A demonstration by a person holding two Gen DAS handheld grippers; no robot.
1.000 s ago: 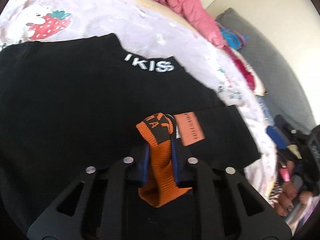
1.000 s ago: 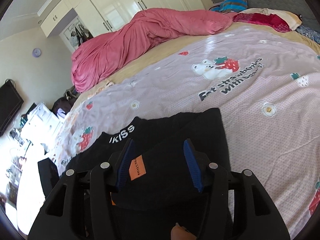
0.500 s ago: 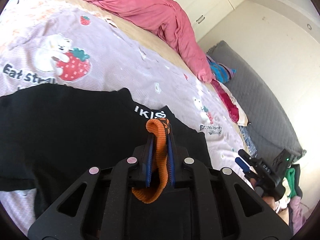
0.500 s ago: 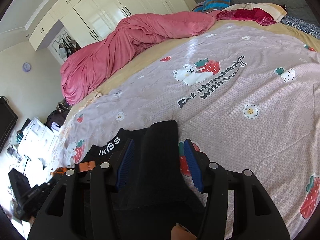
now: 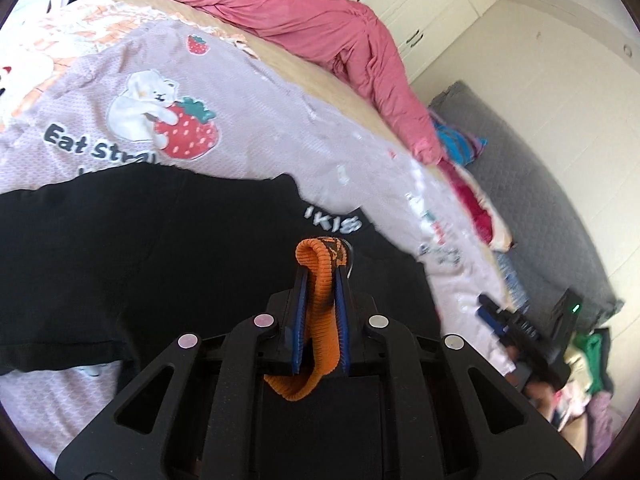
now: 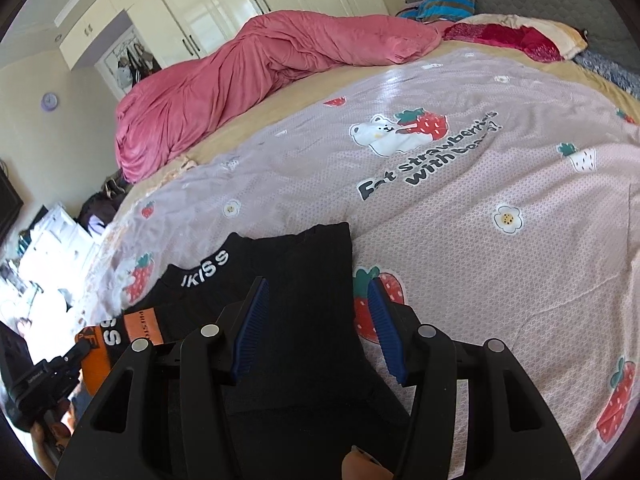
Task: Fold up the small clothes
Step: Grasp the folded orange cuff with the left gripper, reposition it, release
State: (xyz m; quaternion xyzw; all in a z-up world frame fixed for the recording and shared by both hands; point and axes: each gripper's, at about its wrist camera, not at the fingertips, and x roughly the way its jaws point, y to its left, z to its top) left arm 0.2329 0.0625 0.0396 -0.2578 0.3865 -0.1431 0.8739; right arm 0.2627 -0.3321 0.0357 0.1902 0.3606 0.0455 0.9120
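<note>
My left fingers (image 5: 320, 280) stay pinched on the orange cuff (image 5: 318, 256), now lifted off the black shirt (image 5: 140, 248) on the bed (image 5: 260, 120). My right fingers (image 6: 316, 328), spread over the shirt's edge, hold nothing, so the fold can begin.

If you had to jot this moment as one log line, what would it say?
left gripper: shut on orange cuff | right gripper: open over black garment | surface: bedspread
</note>
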